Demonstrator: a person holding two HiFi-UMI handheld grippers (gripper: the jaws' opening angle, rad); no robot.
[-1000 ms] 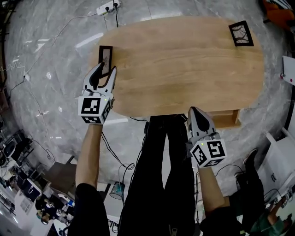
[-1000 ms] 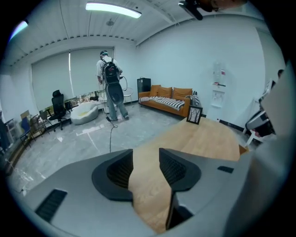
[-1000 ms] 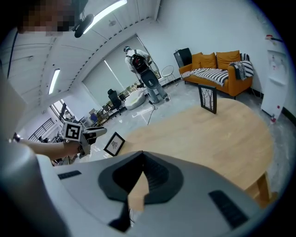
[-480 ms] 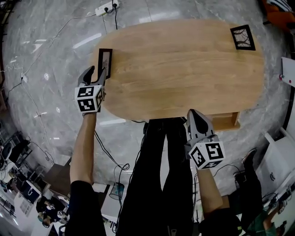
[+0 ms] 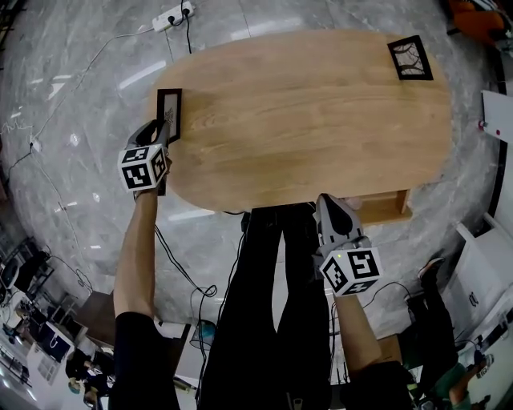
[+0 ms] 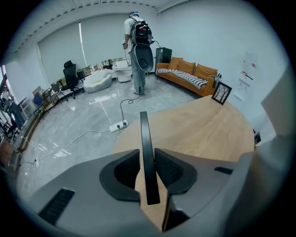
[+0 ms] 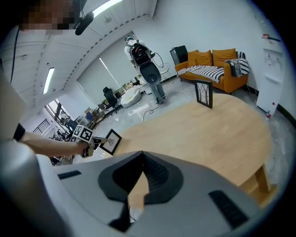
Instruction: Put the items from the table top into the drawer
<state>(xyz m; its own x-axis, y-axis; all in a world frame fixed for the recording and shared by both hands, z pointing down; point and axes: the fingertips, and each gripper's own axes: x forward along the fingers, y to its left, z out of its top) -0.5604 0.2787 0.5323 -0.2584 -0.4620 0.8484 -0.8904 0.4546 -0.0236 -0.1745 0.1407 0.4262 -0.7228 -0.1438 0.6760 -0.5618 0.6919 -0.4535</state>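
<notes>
Left gripper view shows the left gripper (image 6: 147, 156) with a black picture frame (image 6: 144, 132) standing edge-on between its jaws. The jaws have just been closing, and both ribbed pads now lie against the frame's sides, so the gripper is clamped on it. Head view places this frame at the left end of the oval wooden table (image 5: 321, 120), at the table's rim, with the gripper reaching in from the floor side. Whether the frame's foot rests on the wood or hangs just clear of it cannot be made out. A second picture frame (image 5: 409, 58) stands at the far right end of the table, well apart from both grippers. The right gripper (image 7: 141, 157) hovers at the near edge of the table. Its jaw tips meet with nothing between them, and only table wood shows through the gap behind the tips. Just to the right of it, the wooden drawer (image 5: 385, 208) juts out open from under the table top. The holder's legs in black trousers (image 5: 280, 304) stand between the two arms. On the grey marble floor beyond the table lies a white power strip (image 5: 170, 15) with its cable. Farther back in the room are an orange sofa (image 7: 210, 65) and a person with a backpack (image 6: 138, 46).
</notes>
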